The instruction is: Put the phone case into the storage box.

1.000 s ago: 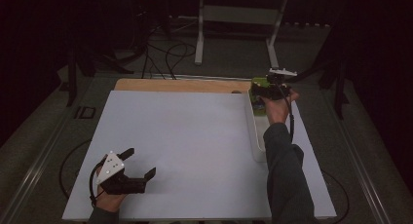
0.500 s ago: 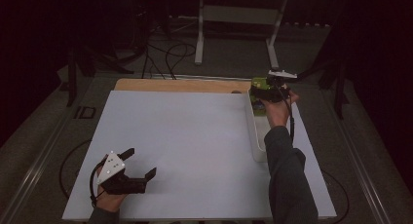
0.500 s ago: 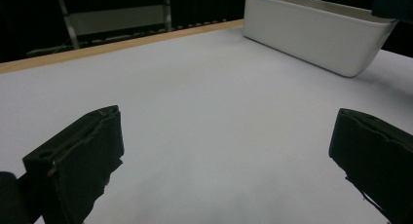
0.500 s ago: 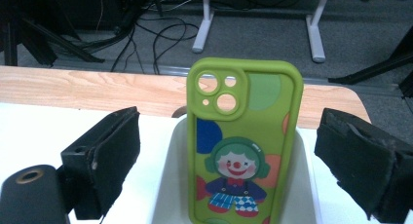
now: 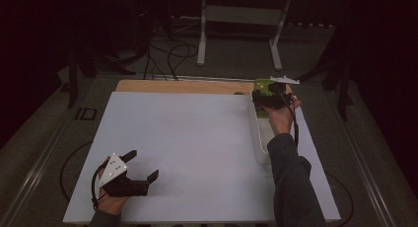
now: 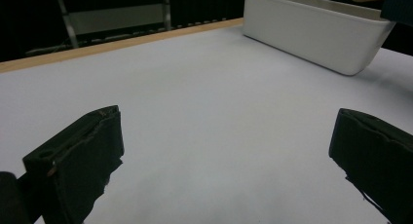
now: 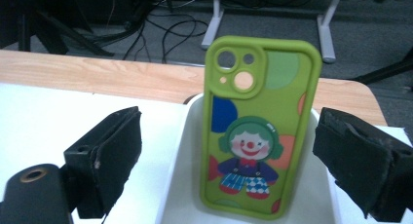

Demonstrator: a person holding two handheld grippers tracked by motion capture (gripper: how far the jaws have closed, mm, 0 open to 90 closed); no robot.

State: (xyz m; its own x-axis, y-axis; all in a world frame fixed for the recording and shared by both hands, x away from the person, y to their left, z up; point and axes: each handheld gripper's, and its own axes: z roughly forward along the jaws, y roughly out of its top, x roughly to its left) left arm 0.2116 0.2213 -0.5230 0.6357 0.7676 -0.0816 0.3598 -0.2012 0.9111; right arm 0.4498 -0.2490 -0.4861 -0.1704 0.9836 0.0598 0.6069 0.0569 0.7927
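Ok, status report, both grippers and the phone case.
Left gripper open, on the table. Right gripper open, astride the phone case. Case upright in the white bin. Nothing blocking.

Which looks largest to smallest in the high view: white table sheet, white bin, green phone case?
1. White table sheet, by far the largest.
2. White bin, a long narrow tub along the sheet's right side.
3. Green phone case, smallest, though the right gripper partly covers it, so its full extent is unsure.

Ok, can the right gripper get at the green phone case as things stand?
Probably yes. The right gripper is open, its fingers on either side of the green phone case, which stands upright at the white bin's far end, nothing between.
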